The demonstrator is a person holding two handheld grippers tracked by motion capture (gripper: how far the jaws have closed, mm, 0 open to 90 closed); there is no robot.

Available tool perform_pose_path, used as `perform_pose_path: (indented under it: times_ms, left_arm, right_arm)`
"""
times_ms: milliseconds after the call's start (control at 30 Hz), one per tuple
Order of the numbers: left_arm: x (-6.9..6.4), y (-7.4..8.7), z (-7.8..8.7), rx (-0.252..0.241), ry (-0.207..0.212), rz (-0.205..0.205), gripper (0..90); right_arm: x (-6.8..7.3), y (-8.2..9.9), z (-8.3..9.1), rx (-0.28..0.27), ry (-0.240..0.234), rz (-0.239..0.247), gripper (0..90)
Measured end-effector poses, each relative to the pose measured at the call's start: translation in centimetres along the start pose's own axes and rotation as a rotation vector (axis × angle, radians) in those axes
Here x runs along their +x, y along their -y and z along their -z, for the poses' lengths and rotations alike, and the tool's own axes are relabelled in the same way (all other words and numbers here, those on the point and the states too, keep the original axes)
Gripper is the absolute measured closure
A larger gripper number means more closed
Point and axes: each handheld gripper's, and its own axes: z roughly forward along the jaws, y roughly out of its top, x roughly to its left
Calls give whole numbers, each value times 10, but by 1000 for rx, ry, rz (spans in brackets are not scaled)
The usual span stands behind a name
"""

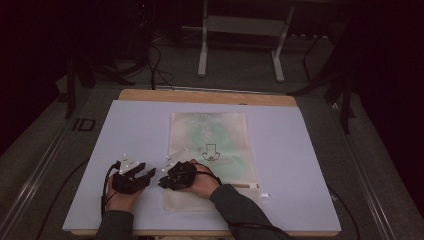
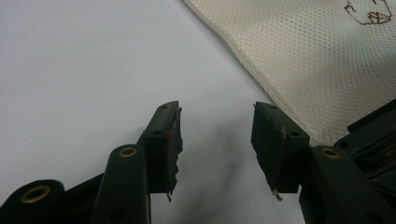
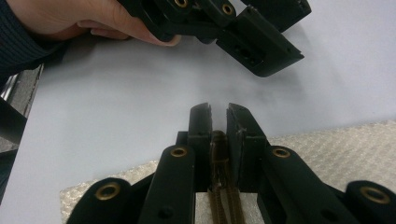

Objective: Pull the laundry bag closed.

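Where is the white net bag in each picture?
High view: net bag lies flat in the table's middle.
Left gripper view: upper right corner, beyond the right finger.
Right gripper view: along the bottom, under the fingers.
Shared landmark: the pale lilac table top beside the bag's edge.

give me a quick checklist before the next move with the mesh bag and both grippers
1. Left gripper open with nothing between its jaws: ok.
2. Left gripper clear of the mesh bag, over bare table: ok.
3. Right gripper nearly shut around the brown zipper pull: ok.
4. Bag lying flat on the table: ok.
5. Firmness of the grip on the pull: cannot tell.
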Motion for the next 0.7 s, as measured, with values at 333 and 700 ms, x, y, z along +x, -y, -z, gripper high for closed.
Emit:
perform_pose_path:
  times_ms: [333,700]
  left_arm:
    - [0,0,0,0,-1,-1,515]
    - [0,0,0,2,-3,-1,515]
  right_arm:
    - [2,0,13,-24,7,10,807]
    - [2,14,29,-18,16,11,808]
